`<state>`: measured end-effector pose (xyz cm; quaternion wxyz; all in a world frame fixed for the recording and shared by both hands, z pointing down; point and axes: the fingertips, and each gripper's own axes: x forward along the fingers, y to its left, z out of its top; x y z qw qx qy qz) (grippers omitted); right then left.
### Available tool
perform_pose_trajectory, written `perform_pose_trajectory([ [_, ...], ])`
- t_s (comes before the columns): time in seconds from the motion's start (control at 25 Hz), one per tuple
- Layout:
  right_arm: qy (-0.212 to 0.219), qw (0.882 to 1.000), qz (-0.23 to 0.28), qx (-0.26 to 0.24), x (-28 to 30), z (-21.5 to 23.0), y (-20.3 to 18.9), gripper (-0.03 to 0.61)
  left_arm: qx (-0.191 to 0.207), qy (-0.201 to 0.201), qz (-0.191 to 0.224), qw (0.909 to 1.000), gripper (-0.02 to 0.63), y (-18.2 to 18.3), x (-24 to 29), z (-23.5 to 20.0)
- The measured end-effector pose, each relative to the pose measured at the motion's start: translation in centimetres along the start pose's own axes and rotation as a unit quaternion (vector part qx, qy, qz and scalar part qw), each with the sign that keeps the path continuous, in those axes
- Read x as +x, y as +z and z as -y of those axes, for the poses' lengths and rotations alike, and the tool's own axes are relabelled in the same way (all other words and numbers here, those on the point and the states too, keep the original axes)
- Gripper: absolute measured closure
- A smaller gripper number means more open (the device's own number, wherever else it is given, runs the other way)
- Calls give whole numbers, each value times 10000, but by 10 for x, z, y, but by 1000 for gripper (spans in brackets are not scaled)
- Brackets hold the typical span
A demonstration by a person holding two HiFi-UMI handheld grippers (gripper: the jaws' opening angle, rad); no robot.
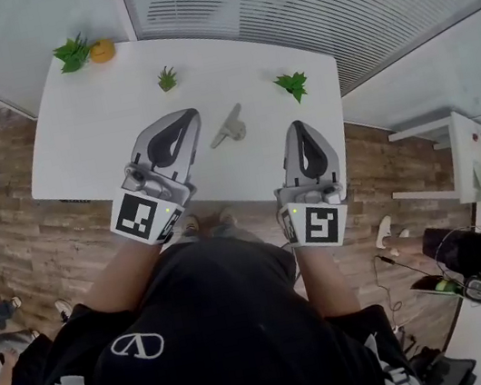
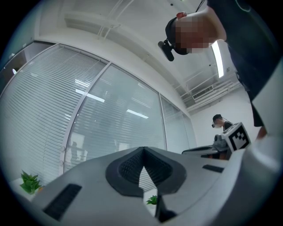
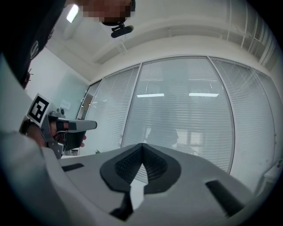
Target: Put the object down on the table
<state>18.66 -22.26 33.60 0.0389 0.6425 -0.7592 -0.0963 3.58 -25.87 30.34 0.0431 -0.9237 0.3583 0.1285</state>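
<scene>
Both the left gripper point(image 1: 188, 119) and the right gripper point(image 1: 300, 127) hovered over the white table point(image 1: 90, 121), jaws closed and holding nothing. The grey object point(image 1: 230, 126) lay on the table between them, touched by neither.

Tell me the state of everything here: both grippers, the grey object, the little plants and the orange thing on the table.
Left gripper: shut, empty, held over the table.
Right gripper: shut, empty, at the table's near edge.
Grey object: lying on the table, touched by neither gripper.
Middle plant: standing upright.
Right plant: standing on the table.
Corner plant: beside the orange thing, which rests at the far left corner.
</scene>
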Motion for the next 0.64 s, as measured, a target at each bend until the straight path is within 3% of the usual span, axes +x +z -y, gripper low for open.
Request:
perform_pose_trajectory([
  [0.64,-47,9999,96,-101,5,-5,3,574,29,-51,15,10000,609,1,2,-2],
])
